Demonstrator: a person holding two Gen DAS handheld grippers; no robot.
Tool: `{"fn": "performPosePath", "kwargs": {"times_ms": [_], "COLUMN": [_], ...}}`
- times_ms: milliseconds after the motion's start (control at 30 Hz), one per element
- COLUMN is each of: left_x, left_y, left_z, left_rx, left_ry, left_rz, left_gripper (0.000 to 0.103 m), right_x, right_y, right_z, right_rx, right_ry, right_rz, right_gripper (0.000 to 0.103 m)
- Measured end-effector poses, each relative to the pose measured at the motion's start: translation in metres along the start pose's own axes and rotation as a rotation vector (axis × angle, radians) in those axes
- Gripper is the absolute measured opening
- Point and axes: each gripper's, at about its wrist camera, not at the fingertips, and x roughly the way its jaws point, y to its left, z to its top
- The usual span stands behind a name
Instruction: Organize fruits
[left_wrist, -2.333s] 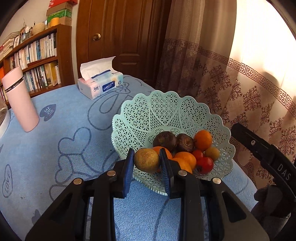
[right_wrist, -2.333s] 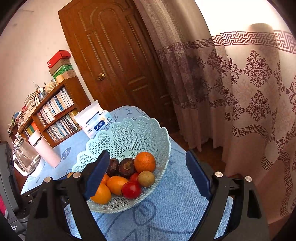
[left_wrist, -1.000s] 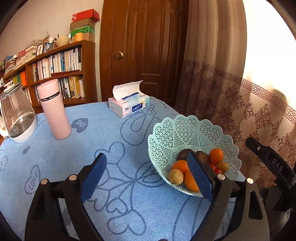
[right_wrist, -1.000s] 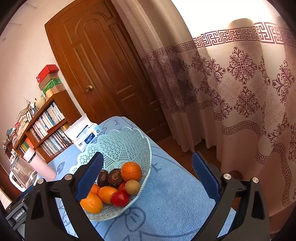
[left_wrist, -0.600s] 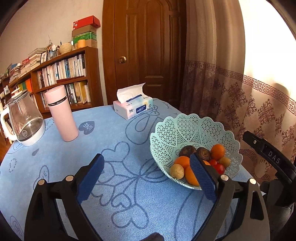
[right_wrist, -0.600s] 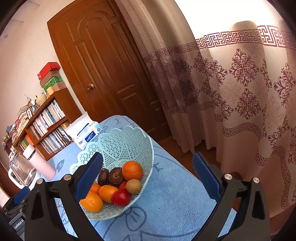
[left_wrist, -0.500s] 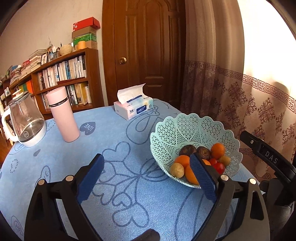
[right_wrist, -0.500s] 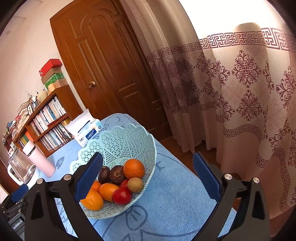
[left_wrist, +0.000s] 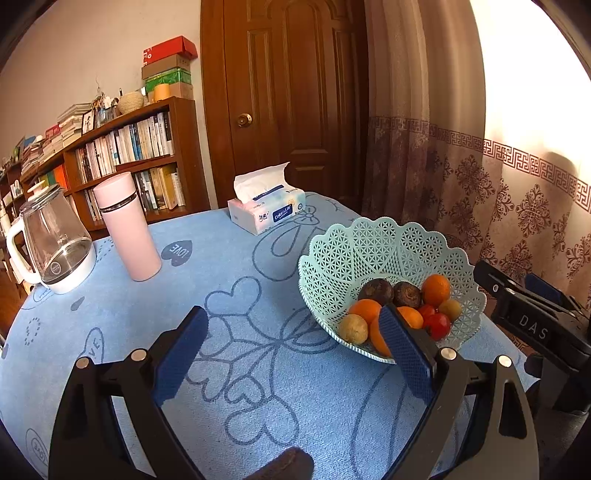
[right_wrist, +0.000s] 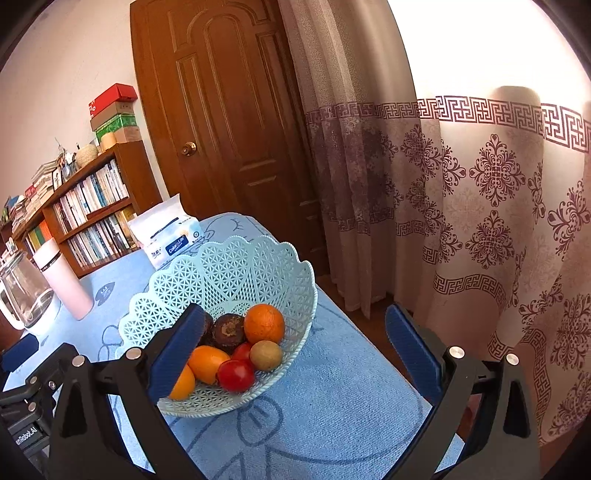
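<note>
A pale green lattice basket (left_wrist: 369, 236) stands on the blue tablecloth and holds several fruits: oranges (left_wrist: 436, 290), two dark round fruits (left_wrist: 376, 291), red tomatoes (left_wrist: 437, 325) and a brownish fruit (left_wrist: 353, 328) at its near rim. My left gripper (left_wrist: 291, 332) hovers open before the basket, a little to its left, with only cloth between its fingers. In the right wrist view the same basket (right_wrist: 236, 266) sits just ahead on the left, its orange (right_wrist: 264, 323) and tomato (right_wrist: 235, 374) in plain sight. My right gripper (right_wrist: 295, 325) is open and holds nothing.
A tissue pack (left_wrist: 266, 214), a pink flask (left_wrist: 127, 225) and a glass kettle (left_wrist: 55, 243) stand on the far and left parts of the table. The table edge (right_wrist: 369, 343) drops off to the right, beside a patterned curtain (right_wrist: 480, 221). Behind are a bookshelf and a door.
Earlier my left gripper was shut on the brownish fruit over the basket; it let go and drew back. The fruit now lies in the basket. The right gripper's view has rolled slightly.
</note>
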Motion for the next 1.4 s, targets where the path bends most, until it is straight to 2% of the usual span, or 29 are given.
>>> {"fn": "performPosePath", "kwargs": {"times_ms": [400,733,1400], "left_x": [0.002,0.005,0.005], "left_y": [-0.005,-0.009,-0.016], "left_z": [-0.003,-0.007,-0.01], "left_rx": [0.037,0.076,0.119], "left_ry": [-0.015,-0.025,-0.033], "left_rz": [0.066,0.102,0.122], "left_gripper": [0.093,0.093,0.093], "right_x": [-0.007,-0.015,-0.01], "right_y": [0.005,0.026,0.029], "right_z": [-0.019,-0.025,-0.027], "right_rx": [-0.099,-0.225,-0.242], "right_ry": [0.06,0.026,0.042], "right_rz": [-0.014,-0.044,-0.056], "right_gripper": [0.1,0.1,0.1]}}
